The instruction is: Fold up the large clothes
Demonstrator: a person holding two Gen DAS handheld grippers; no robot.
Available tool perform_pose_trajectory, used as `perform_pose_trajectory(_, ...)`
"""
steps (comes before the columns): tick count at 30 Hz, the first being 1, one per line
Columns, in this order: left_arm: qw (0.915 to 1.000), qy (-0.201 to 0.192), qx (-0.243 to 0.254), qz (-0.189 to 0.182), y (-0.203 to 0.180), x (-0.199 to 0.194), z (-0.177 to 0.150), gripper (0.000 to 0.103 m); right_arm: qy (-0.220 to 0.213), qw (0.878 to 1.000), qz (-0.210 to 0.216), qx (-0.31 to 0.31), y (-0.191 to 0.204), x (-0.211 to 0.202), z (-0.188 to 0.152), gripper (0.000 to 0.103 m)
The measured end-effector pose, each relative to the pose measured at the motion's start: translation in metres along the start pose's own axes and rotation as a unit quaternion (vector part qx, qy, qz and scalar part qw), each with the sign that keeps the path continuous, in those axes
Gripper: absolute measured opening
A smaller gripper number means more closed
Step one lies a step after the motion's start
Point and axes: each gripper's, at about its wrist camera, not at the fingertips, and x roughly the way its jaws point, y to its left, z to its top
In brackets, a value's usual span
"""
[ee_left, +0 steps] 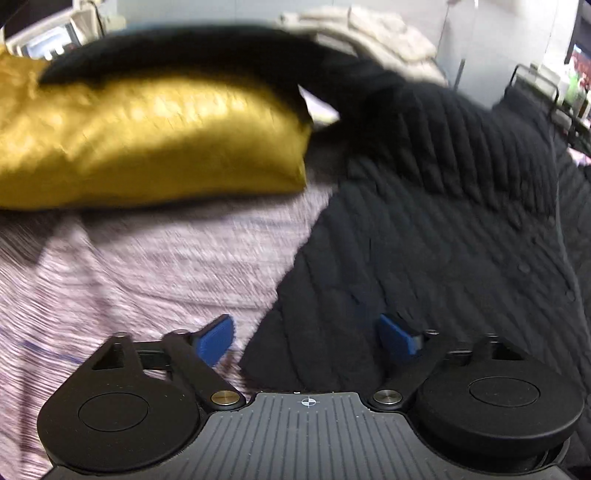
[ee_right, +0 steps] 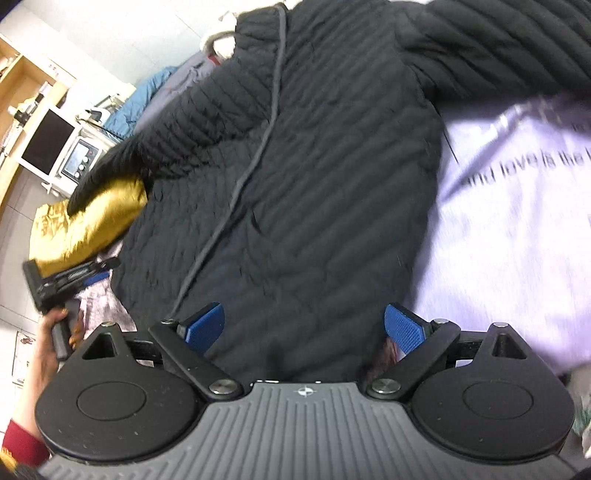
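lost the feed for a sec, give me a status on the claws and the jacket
Left claw open, right claw open, nothing gripped. Black quilted jacket spread flat, unfolded, one sleeve draped over gold pillow. Hem clear at both claws.

Black quilted jacket (ee_right: 295, 166): diagonal stitched ribs, grey zip line down front. Gold satin cushion (ee_left: 147, 140): glossy yellow-gold, crinkled sheen. Bedcover (ee_left: 129, 266): pale pink-lilac with fine dark streaks, blurred. Lilac cloth (ee_right: 517, 221): light purple, black printed lettering. My left gripper (ee_left: 306, 338): blue pads, black arms, grey ribbed body. My right gripper (ee_right: 304, 326): same blue pads, dotted texture, black discs, grey ribbed body. My sleeve (ee_right: 22, 443): dark red. Beige blanket (ee_left: 388, 33) behind jacket. Blue fabric (ee_right: 147, 96) beyond jacket collar.
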Motion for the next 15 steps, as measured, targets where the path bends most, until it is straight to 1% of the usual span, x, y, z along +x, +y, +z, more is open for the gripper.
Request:
perform_pose_trajectory(1, 0.9999, 0.007, -0.009, -0.008, 0.000, 0.005, -0.002, 0.103, 0.014, 1.000, -0.004, 0.006, -0.002, 0.003, -0.003, 0.093)
perform_pose_trajectory(2, 0.9998, 0.005, -0.017, -0.007, 0.000, 0.005, -0.007, 0.103, 0.028, 0.999, -0.003, 0.016, -0.005, 0.006, -0.006, 0.088)
perform_pose_trajectory(3, 0.9997, 0.001, -0.021, -0.006, -0.001, 0.005, -0.009, 0.103, 0.037, 0.999, 0.003, 0.026, -0.006, 0.009, -0.008, 0.081)
perform_pose_trajectory(5, 0.9997, 0.000, -0.024, -0.009, -0.003, 0.002, -0.012, 0.103, 0.051, 0.997, 0.030, 0.046, -0.009, 0.017, -0.011, 0.073)
perform_pose_trajectory(8, 0.9992, 0.002, -0.040, -0.005, -0.001, -0.002, -0.013, 0.103, 0.065, 0.996, 0.045, 0.046, -0.004, 0.030, -0.011, 0.073)
perform_pose_trajectory(9, 0.9990, 0.004, -0.044, -0.003, 0.000, -0.003, -0.012, 0.103, 0.069, 0.996, 0.045, 0.040, -0.003, 0.035, -0.010, 0.070)
perform_pose_trajectory(10, 0.9989, 0.006, -0.047, -0.002, 0.000, -0.006, -0.011, 0.101, 0.071, 0.996, 0.043, 0.033, -0.001, 0.037, -0.009, 0.066)
perform_pose_trajectory(11, 0.9988, 0.009, -0.048, -0.005, 0.000, -0.008, -0.010, 0.098, 0.070, 0.996, 0.041, 0.025, 0.000, 0.037, -0.008, 0.058)
perform_pose_trajectory(12, 0.9987, 0.012, -0.048, -0.008, -0.001, -0.011, -0.009, 0.090, 0.070, 0.997, 0.039, 0.017, 0.000, 0.036, -0.008, 0.049)
perform_pose_trajectory(13, 0.9987, 0.016, -0.046, -0.010, -0.002, -0.015, -0.007, 0.088, 0.070, 0.997, 0.037, 0.006, 0.002, 0.034, -0.006, 0.045)
perform_pose_trajectory(15, 0.9988, 0.022, -0.039, -0.017, -0.005, -0.020, -0.005, 0.068, 0.070, 0.996, 0.047, -0.008, 0.003, 0.028, 0.000, 0.032)
